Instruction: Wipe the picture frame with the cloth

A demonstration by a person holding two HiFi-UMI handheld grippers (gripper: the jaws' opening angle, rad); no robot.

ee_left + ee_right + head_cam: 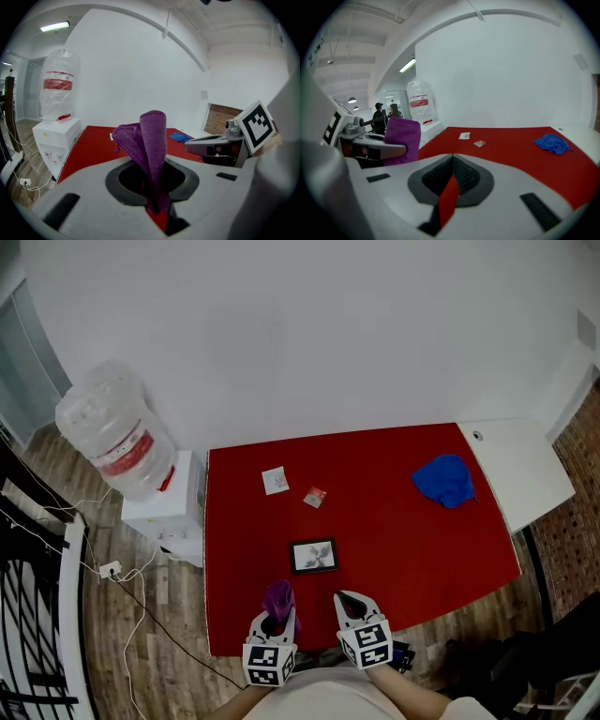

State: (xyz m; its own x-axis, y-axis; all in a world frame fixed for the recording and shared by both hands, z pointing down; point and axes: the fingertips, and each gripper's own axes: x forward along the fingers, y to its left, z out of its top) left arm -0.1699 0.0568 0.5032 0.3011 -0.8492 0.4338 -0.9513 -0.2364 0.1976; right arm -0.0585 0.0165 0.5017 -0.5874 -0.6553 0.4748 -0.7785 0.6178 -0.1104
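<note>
A small dark picture frame (313, 556) lies flat on the red table (403, 540), near its front edge. My left gripper (277, 615) sits just left of and nearer than the frame, shut on a folded purple cloth (278, 596) that sticks up from the jaws (151, 136). My right gripper (350, 605) hovers at the frame's near right corner, its jaws together with nothing between them; only a thin sliver of red table shows through them in the right gripper view (450, 190). The purple cloth (401, 139) shows at that view's left.
A blue cloth (444, 480) lies crumpled at the table's far right. A white packet (275, 481) and a small red packet (315, 497) lie beyond the frame. A water dispenser (122, 442) stands left of the table, a white shelf (514, 465) to its right.
</note>
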